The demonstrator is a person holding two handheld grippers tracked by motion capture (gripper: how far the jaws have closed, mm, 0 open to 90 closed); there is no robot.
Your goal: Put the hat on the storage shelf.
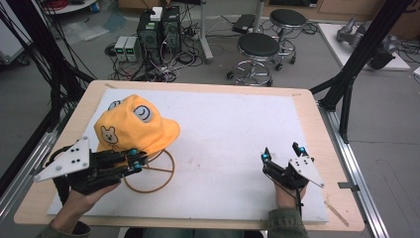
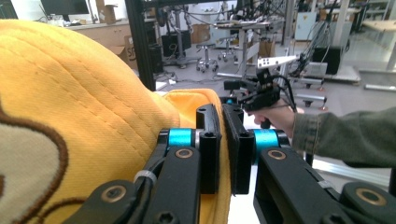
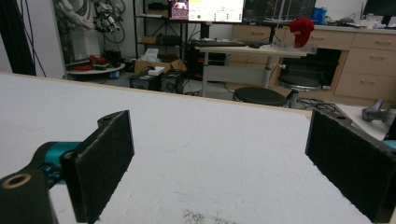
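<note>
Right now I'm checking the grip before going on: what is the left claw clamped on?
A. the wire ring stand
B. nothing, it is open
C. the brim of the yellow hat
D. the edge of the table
C: the left claw has its jaws pressed together on the brim of the yellow hat.

On the tabletop (image 1: 307,106): 1 yellow hat (image 1: 134,126), 1 wooden ring stand (image 1: 151,179), 1 white mat (image 1: 233,139). 2 tongs: left (image 1: 134,161), right (image 1: 282,152). Behind, 2 black stools (image 1: 258,45).

Hidden and cut-off parts

The hat (image 1: 134,126) covers the top of the wire stand (image 1: 151,173) near the table's left edge; its brim hides the left gripper's (image 1: 132,160) pinch.
</note>
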